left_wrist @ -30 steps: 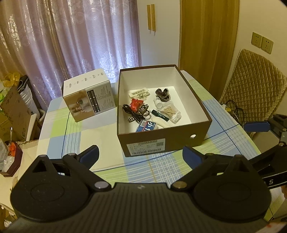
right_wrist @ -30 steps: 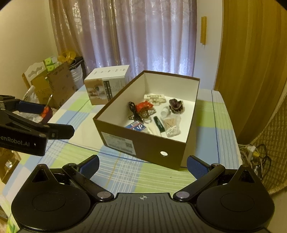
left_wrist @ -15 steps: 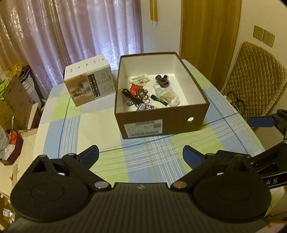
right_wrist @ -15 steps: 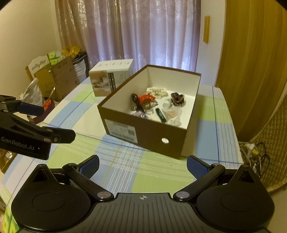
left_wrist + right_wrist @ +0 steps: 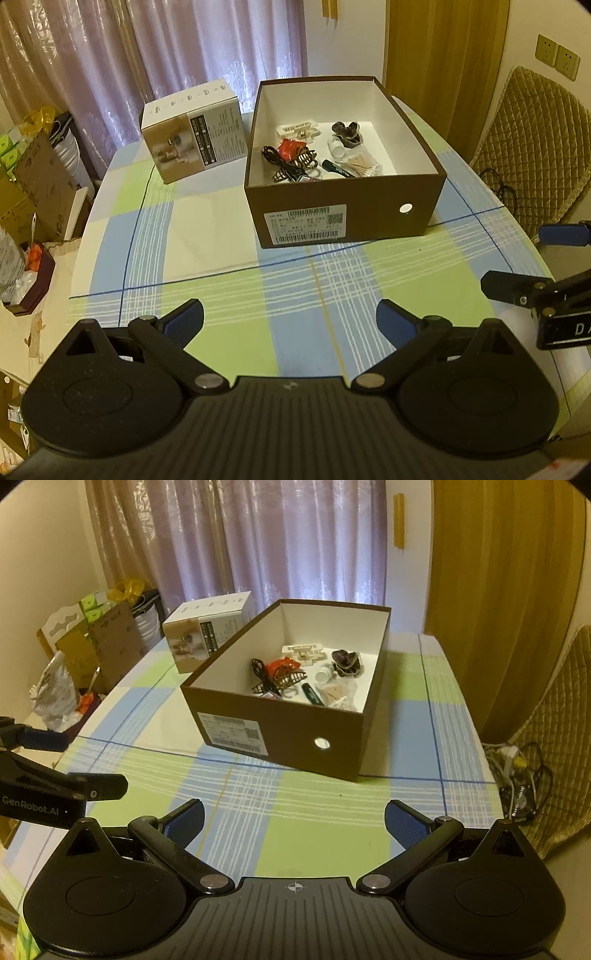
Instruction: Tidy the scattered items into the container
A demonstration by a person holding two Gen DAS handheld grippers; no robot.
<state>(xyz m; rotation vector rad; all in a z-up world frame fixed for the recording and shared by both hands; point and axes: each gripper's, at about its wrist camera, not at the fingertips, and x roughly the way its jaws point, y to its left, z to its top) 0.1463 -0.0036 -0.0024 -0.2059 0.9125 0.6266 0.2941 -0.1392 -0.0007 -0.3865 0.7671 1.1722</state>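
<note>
**Hovering empty-handed in front of a filled shoebox**

Facing both pairs of tongs, the brown shoebox (image 5: pixel 343 218) stands straight ahead on the desk (image 5: pixel 207 236), well apart from the fingertips, its labelled short end turned toward the cameras and its long axis running away toward the curtains. The left tongs (image 5: pixel 290 321) are spread wide with nothing between the blue pads; the right tongs (image 5: pixel 293 818) are likewise spread and empty. From the left wrist view the box sits slightly right of centre; from the right wrist view it sits slightly left and is seen at an angle, so it lies about between the two, neither clearly nearer.

Inside, on the white cardboard floor, the small items lie in a loose cluster: a tangled black cable (image 5: pixel 273 157), a crinkled red wrapper (image 5: pixel 290 147), a dark claw hair clip (image 5: pixel 304 160), a dark green pen-like tube (image 5: pixel 338 169), a bundle of cotton swabs (image 5: pixel 364 164) in clear wrap, a flat cream plastic piece (image 5: pixel 299 130) and a dark ruffled scrunchie (image 5: pixel 347 131).

Left of the shoebox stands a closed printed carton (image 5: pixel 194 142), matte card with sharp edges. The plaid cloth shows no loose small items, so the tidying looks finished or nearly so; whether the carton counts as clutter cannot be told.
</note>
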